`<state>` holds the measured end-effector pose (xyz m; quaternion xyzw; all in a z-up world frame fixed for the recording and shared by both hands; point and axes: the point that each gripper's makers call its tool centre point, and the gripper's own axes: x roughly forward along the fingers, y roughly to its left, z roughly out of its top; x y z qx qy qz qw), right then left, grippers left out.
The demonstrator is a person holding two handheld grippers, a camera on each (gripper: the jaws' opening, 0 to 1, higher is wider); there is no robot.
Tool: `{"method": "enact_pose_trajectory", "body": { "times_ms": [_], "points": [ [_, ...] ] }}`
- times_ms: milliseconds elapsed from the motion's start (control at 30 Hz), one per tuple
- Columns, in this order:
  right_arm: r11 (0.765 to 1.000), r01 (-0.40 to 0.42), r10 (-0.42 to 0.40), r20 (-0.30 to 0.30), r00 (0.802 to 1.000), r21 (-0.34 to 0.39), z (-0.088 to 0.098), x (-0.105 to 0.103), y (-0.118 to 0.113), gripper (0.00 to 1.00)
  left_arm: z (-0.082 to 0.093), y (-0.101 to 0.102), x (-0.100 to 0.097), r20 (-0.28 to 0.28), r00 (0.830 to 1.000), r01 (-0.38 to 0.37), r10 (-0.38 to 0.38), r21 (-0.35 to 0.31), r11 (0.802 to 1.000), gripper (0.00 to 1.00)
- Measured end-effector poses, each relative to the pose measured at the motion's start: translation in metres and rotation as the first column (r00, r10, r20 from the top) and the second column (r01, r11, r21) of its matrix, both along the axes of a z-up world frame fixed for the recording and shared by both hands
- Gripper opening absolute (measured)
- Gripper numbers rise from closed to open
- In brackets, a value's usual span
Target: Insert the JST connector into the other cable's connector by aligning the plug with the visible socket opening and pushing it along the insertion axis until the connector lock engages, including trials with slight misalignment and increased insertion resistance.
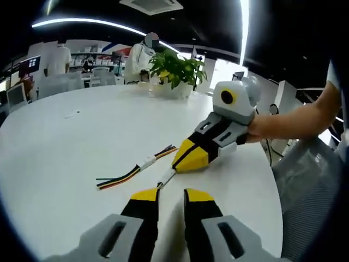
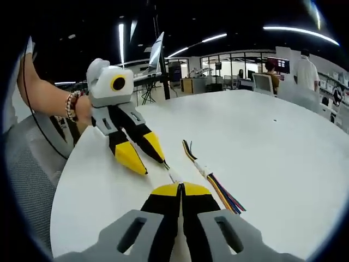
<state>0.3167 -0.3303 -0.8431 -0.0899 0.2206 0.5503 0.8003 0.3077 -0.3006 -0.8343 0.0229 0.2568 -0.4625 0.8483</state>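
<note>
**JST connector lies untouched while both grippers meet over a thin lead**

JST connector [image 1: 148, 162]: we see it as a small white block left of centre in the left gripper view, lying flat on the white table [image 1: 82, 136]. Coloured wires [image 1: 117, 179] run out of both its ends. We cannot tell at this size whether it is one housing or two already pushed together. Neither gripper touches it.

The right gripper [image 1: 175, 168] enters from the right of that view, with its fingers closed together. A thin pale lead [image 1: 166, 178] runs from its tip down to the left gripper [image 1: 172, 195]. That gripper's fingers stand a narrow way apart, and the lead ends at the inner edge of one finger without being gripped.

In the right gripper view the same lead [image 2: 173, 174] comes out of the closed right gripper [image 2: 180, 189]. It points at the slightly spread left gripper [image 2: 154, 166], and the connector [image 2: 200, 168] sits just to the right.

We judge this to be the grasping step, with alignment not yet begun. Next, the left fingers need to close on their end. Then plug and socket opening must be brought face to face on one line before any push.

A potted plant [image 1: 174, 68] stands at the far edge of the table, well clear of the work. People [image 1: 57, 57] are at the upper left, and a mesh chair [image 1: 311, 191] is at the right. What we expect to get in the way is the loose bundle of wires beside the lead.
</note>
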Motion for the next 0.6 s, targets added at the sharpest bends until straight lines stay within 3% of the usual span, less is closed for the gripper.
{"method": "enact_pose_trajectory", "body": {
  "times_ms": [300, 533, 600],
  "points": [
    [0.999, -0.048, 0.048, 0.02, 0.999, -0.011, -0.0032, -0.0103, 0.0008, 0.0, -0.0056, 0.0013, -0.0012, -0.014, 1.0, 0.0, 0.001, 0.012, 1.0, 0.11],
    [0.999, -0.041, 0.041, 0.038, 0.998, -0.003, -0.0008, -0.0095, 0.0008, 0.0, -0.0059, 0.0046, -0.0022, -0.019, 1.0, -0.015, 0.015, 0.004, 1.0, 0.11],
    [0.999, -0.025, 0.025, 0.018, 1.0, 0.043, 0.0042, -0.0088, 0.0006, 0.0, -0.0035, 0.0059, -0.0032, -0.017, 1.0, -0.014, 0.014, -0.003, 1.0, 0.11]
  ]
}}
